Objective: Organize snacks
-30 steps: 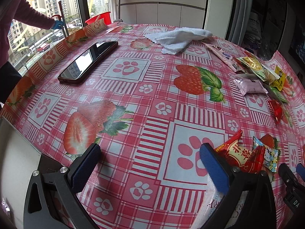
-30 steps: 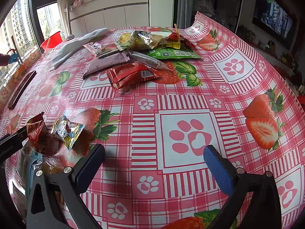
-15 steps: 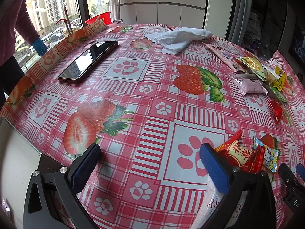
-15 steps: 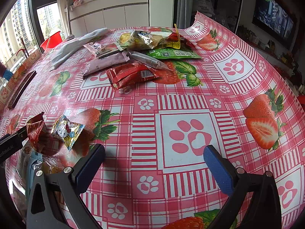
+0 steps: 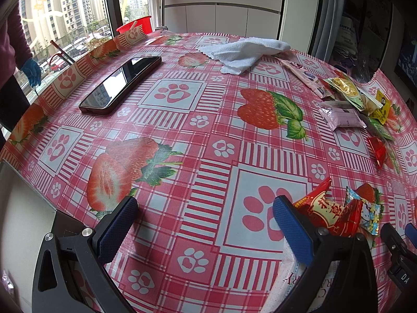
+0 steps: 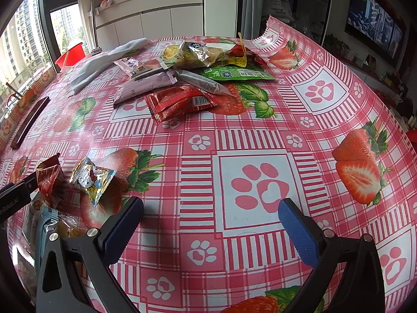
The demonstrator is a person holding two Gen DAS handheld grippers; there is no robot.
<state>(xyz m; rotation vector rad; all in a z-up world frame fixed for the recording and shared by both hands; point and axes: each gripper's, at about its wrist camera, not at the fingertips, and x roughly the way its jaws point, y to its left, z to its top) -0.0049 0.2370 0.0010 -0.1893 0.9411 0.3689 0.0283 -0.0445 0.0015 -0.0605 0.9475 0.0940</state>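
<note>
"SINYE" is printed on a white bag point(image 6: 277, 5) beyond the tabletop point(image 6: 260, 140); "enRobot.AI" is read on the left tongs' body point(image 6: 13, 200), beside a Hello Kitty candy packet point(image 6: 91, 180).

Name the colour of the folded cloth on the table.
White cloth, clearest in the left wrist view.

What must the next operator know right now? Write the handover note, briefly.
Left gripper: open, empty, low over the strawberry-print tablecloth.
Right gripper: open, empty, also low over the cloth.
Near pile, between the two grippers: red foil snack packet, small Hello Kitty candy packet, with more bags beneath at the table edge.
Far pile, unsorted: red ketchup-style sachet pack, pale purple wrapper, green flat bag, yellow crinkly bags.
Not snacks: black phone, white towel.
Done: nothing visibly sorted. Left: gather the far snacks.
</note>
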